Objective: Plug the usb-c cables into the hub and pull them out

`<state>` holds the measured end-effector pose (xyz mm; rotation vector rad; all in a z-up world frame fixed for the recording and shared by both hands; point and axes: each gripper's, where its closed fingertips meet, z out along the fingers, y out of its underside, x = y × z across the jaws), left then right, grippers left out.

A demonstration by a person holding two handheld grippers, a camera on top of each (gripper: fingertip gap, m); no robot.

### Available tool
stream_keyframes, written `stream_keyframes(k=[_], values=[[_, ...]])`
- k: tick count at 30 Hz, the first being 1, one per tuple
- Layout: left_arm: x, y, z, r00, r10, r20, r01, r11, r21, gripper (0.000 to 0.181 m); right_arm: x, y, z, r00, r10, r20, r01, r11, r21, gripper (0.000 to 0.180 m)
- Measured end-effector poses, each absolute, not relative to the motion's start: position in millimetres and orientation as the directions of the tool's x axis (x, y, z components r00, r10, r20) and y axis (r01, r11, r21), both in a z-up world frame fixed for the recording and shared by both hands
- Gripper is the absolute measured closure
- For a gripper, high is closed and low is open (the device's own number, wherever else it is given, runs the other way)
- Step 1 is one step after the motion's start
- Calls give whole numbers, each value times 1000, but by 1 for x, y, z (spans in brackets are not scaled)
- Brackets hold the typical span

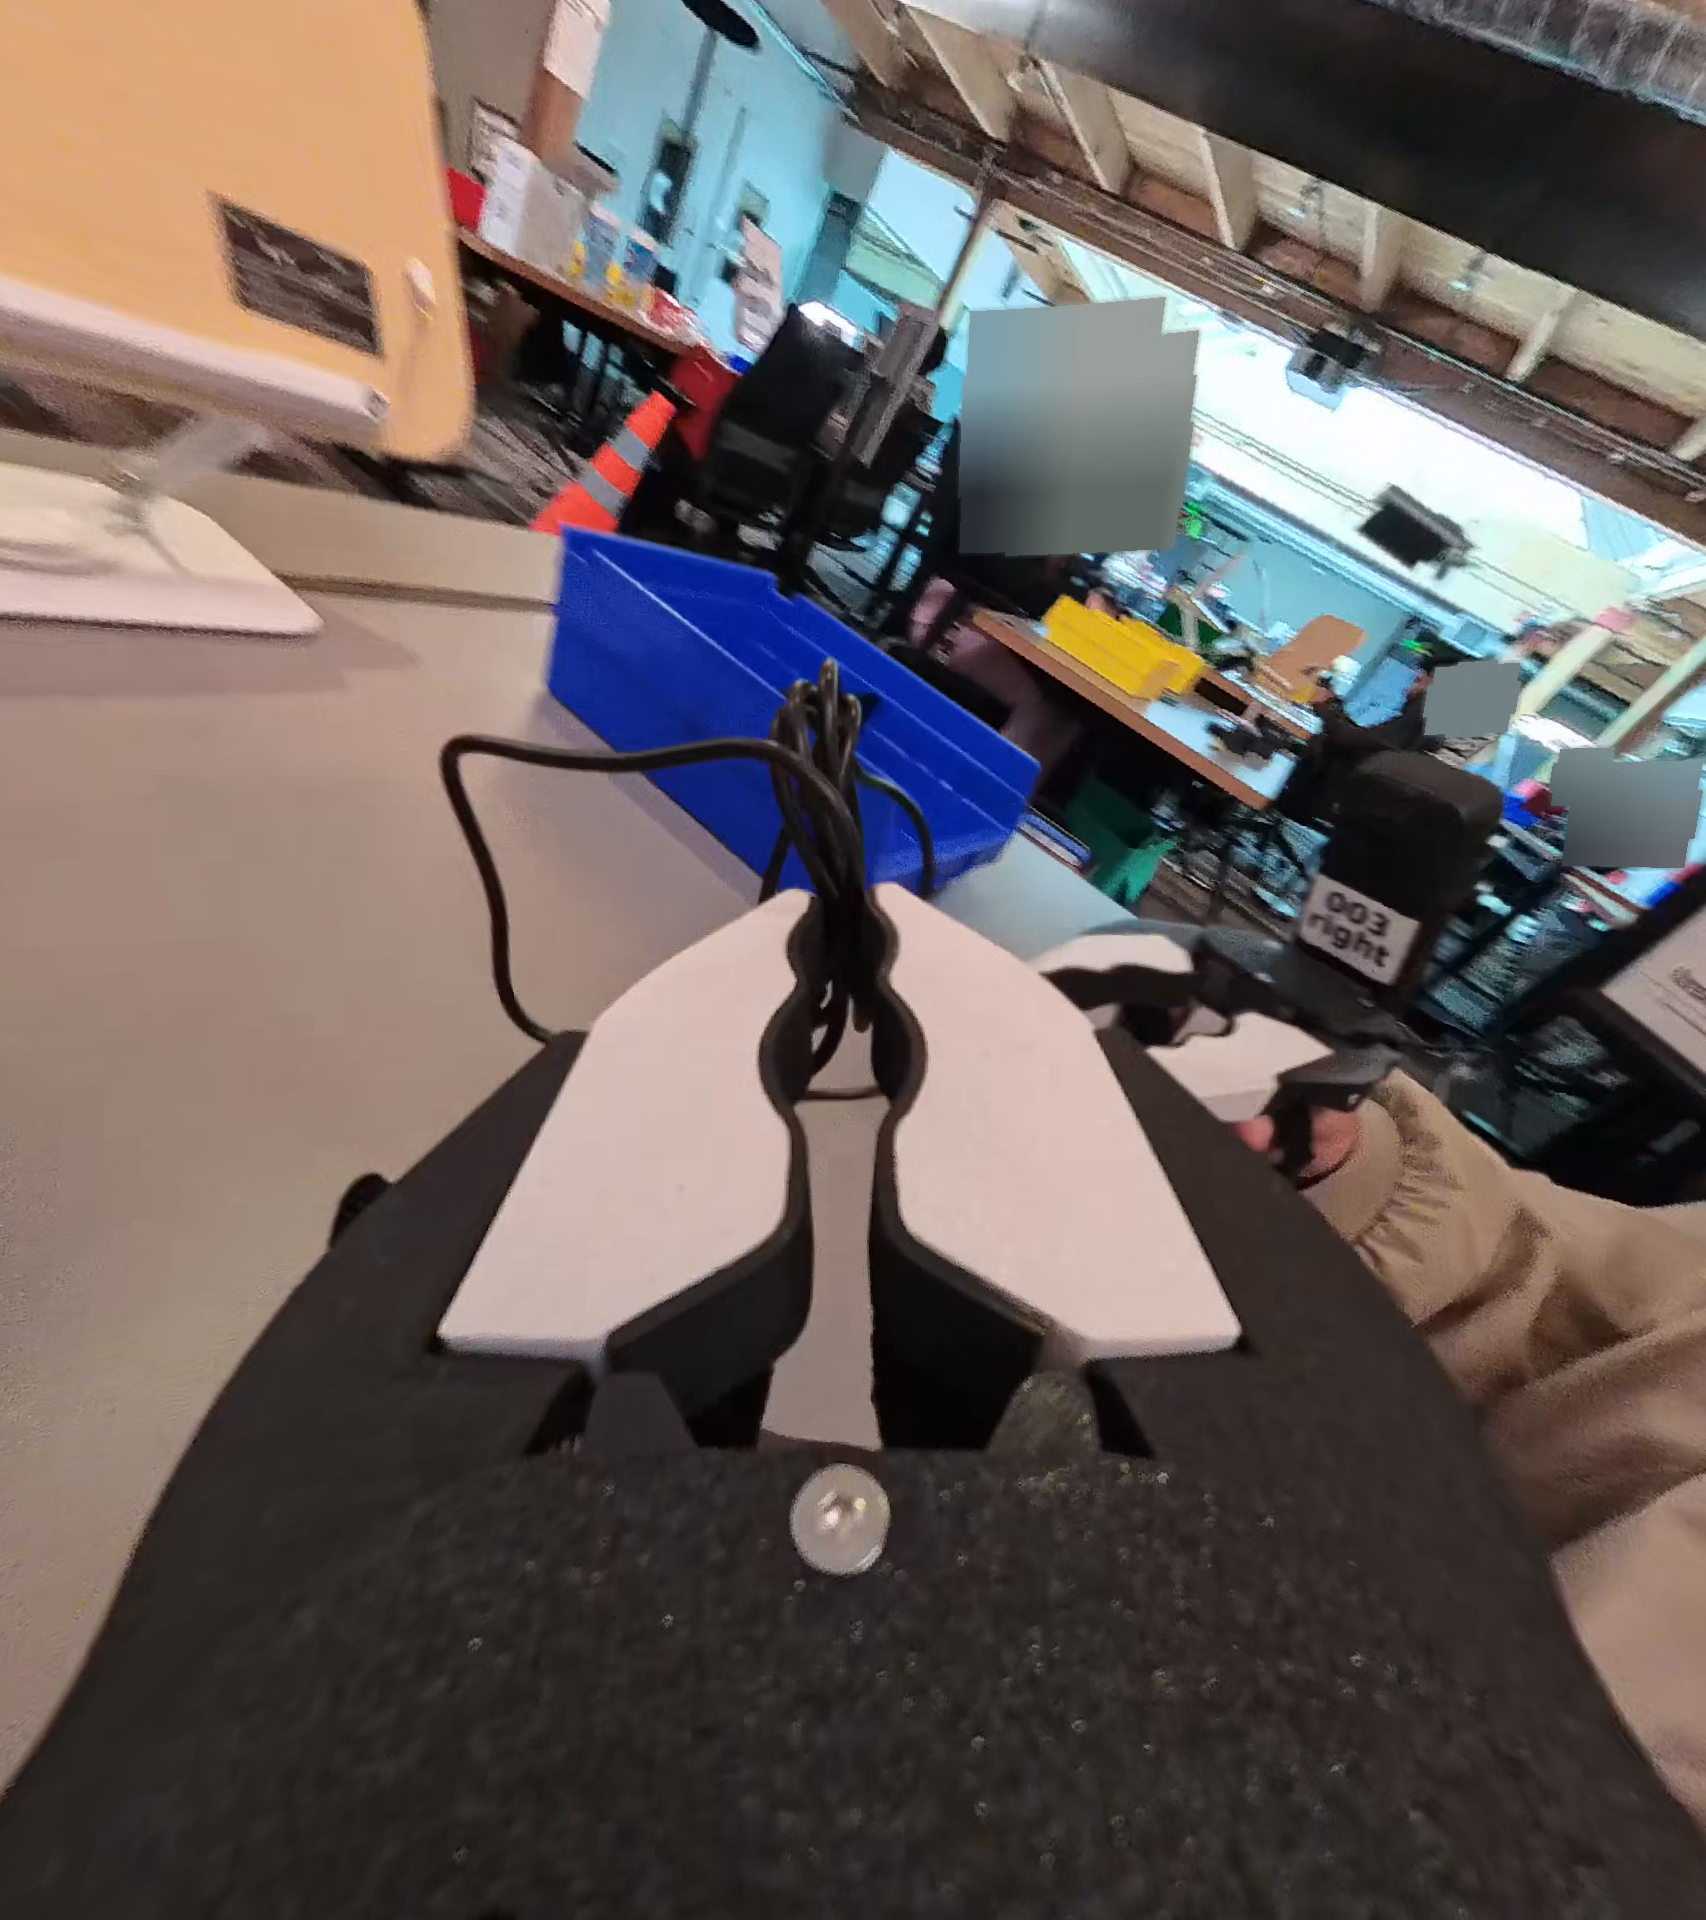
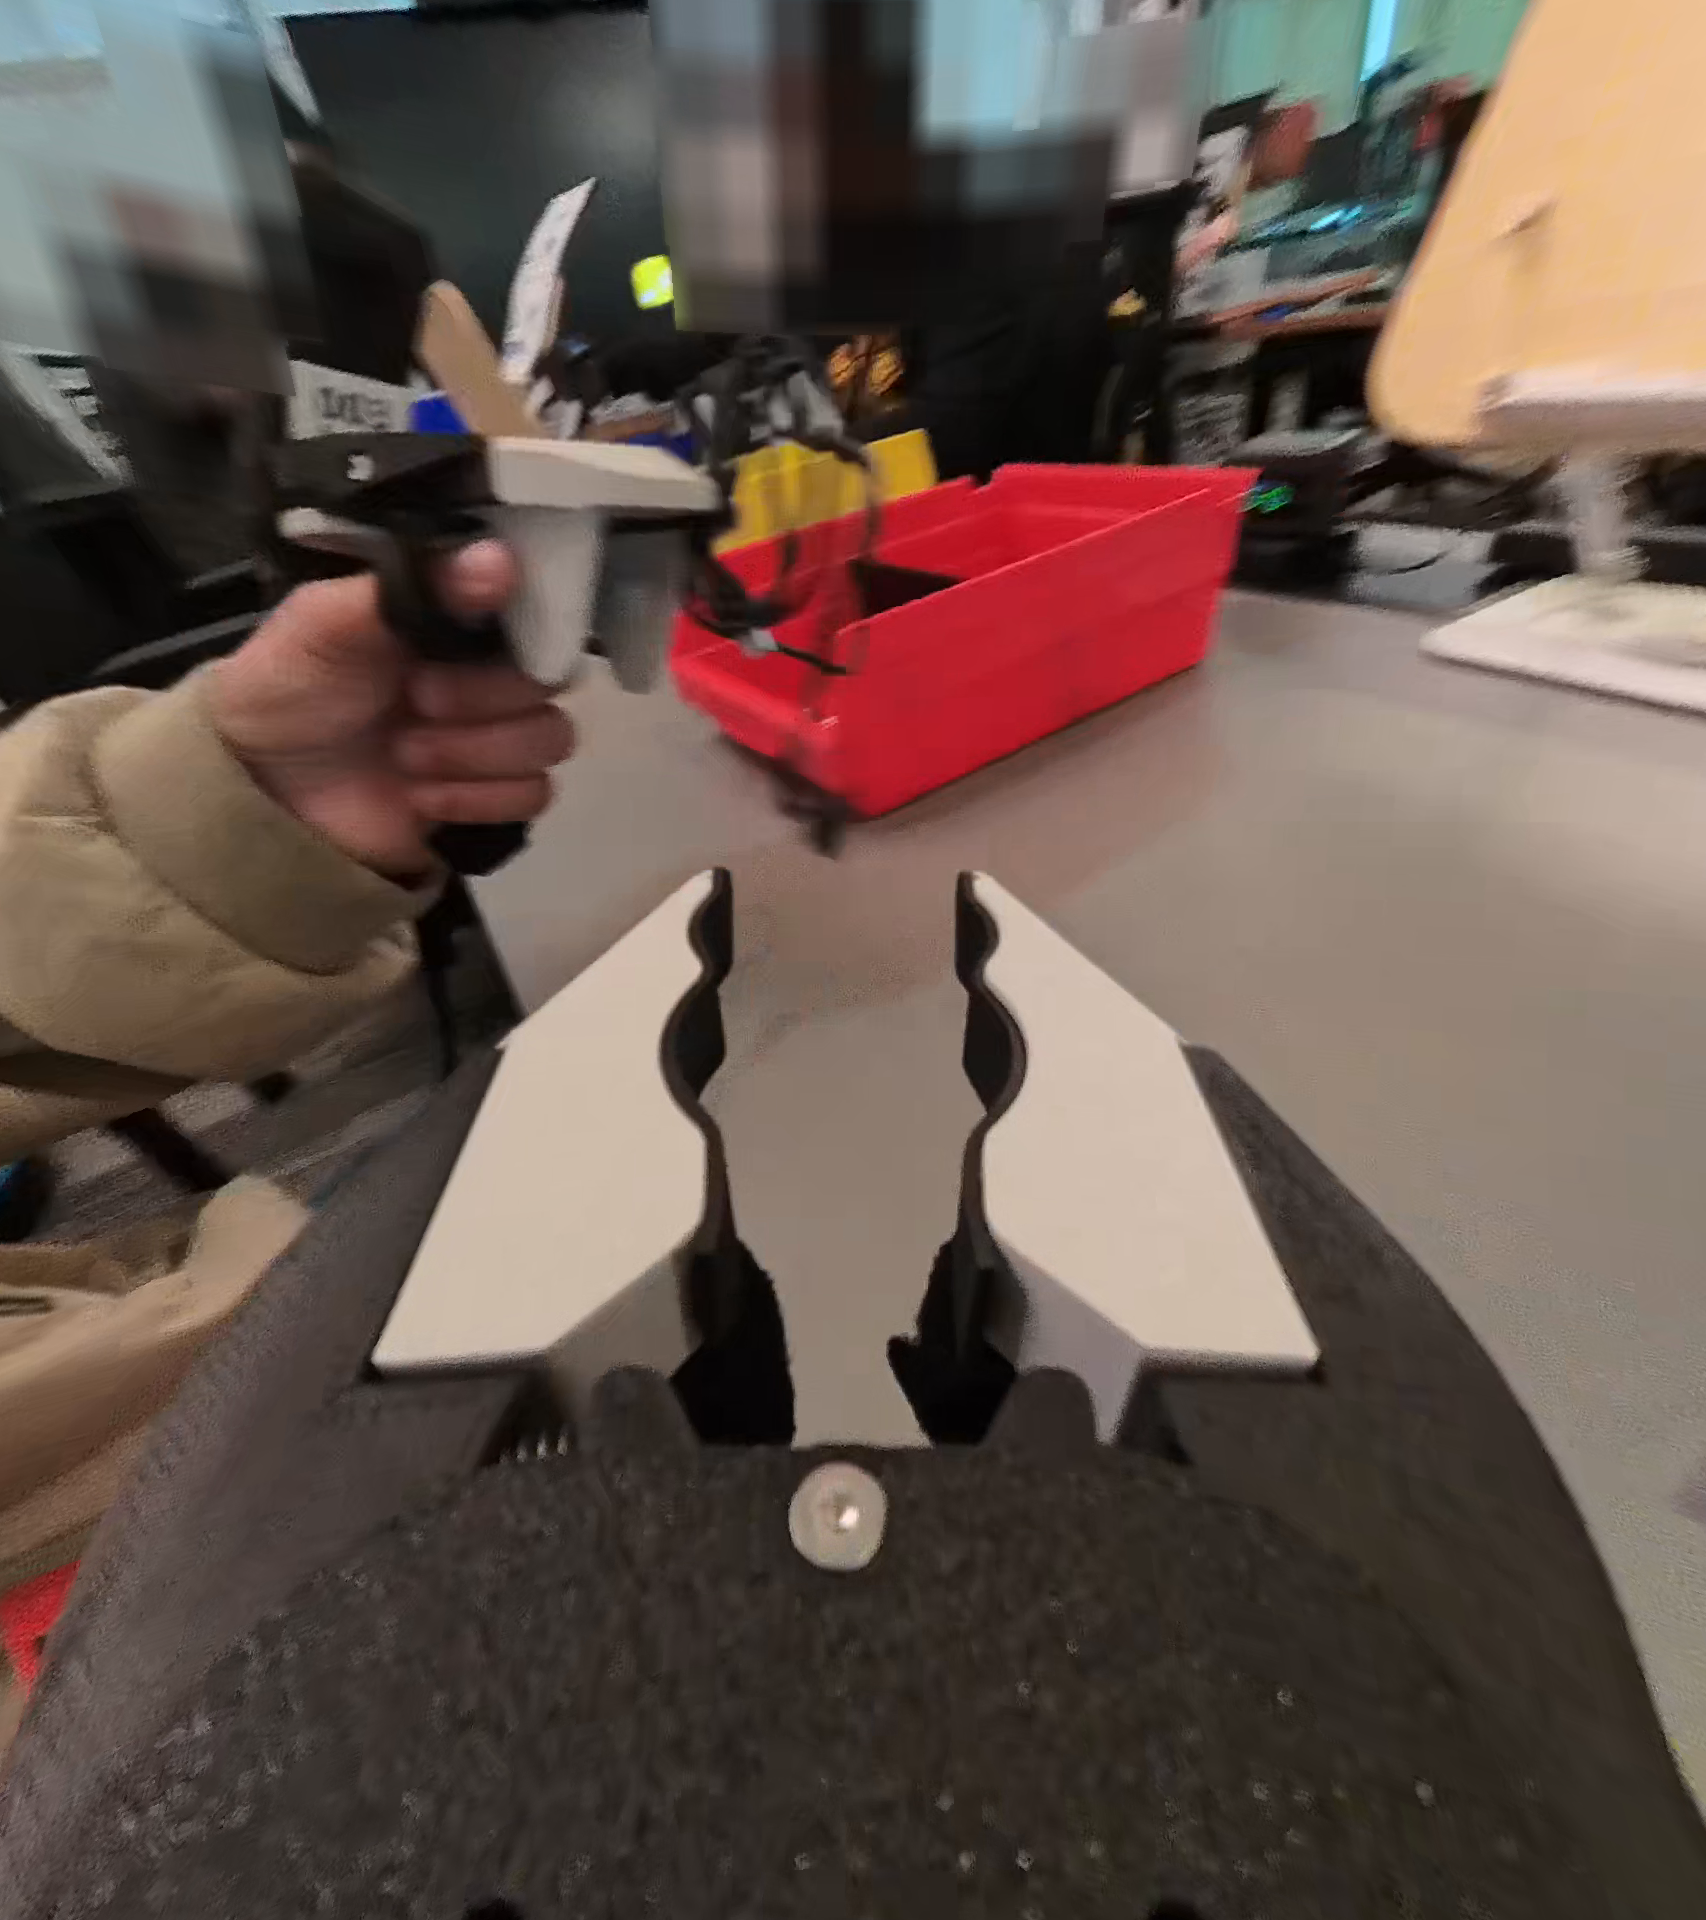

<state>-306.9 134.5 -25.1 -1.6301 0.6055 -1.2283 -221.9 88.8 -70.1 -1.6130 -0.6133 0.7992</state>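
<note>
Bright, even indoor light; motion blur, wide-angle edge warping, soft shadows.

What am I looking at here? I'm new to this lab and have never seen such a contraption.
A person holds a handheld two-finger gripper in each hand; each carries a camera looking along its fingers. The left camera shows the left gripper shut on a bundle of black cable, above a grey table with a blue bin behind. The right camera shows the right gripper open and empty, facing a red bin; the other gripper appears there too, cable dangling. I cannot see a hub.
</note>
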Motion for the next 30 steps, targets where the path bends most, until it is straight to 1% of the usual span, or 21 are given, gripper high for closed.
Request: stream_keyframes(k=[2, 4, 8, 11, 14, 16, 19, 21, 23, 25, 27, 28, 29, 30], values=[[-289, 126, -37, 316, -833, 454, 129, -436, -891, 176, -239, 89, -85, 629, 763, -153, 28, -218, -976, 137], [-278, 119, -48, 284, -841, 460, 101, -451, -887, 176, -240, 98, -94, 671, 738, -76, 91, -183, -979, 137], [-267, 108, -62, 249, -872, 420, 37, -425, -904, 176, -232, 115, -96, 710, 700, -81, 80, -195, -978, 137], [-268, 107, -75, 287, -921, 262, -83, -296, -952, 176, -227, 114, -76, 681, 722, -123, -19, -150, -989, 142], [-268, 107, -95, 312, -949, 38, -267, -126, -955, 176, -222, 109, -80, 619, 749, -236, -71, -245, -967, 142], [-265, 105, -107, 293, -947, -130, -391, 6, -920, 176, -221, 105, -84, 601, 755, -263, -72, -277, -958, 142], [-259, 100, -121, 242, -911, -334, -528, 165, -833, 176, -217, 102, -81, 638, 746, -188, -38, -213, -976, 145], [-256, 95, -129, 193, -868, -457, -602, 263, -754, 176, -218, 99, -84, 643, 752, -146, -1, -190, -982, 148], [-254, 94, -132, 158, -800, -578, -658, 351, -666, 176, -226, 95, -95, 606, 777, -169, 36, -239, -970, 148], [-250, 90, -135, 116, -762, -637, -686, 402, -606, 176, -238, 86, -103, 538, 811, -228, 53, -302, -952, 148], [-247, 87, -138, 90, -744, -663, -703, 424, -571, 176, -243, 88, -106, 543, 802, -250, 50, -328, -943, 148], [-247, 87, -140, 81, -739, -669, -709, 429, -560, 176, -245, 89, -107, 551, 798, -244, 52, -324, -945, 153], [-248, 87, -142, 77, -736, -672, -715, 429, -552, 176, -245, 90, -108, 563, 796, -223, 69, -314, -947, 170], [-249, 89, -144, 82, -733, -675, -722, 423, -547, 176, -242, 94, -109, 591, 785, -187, 88, -293, -952, 174]])
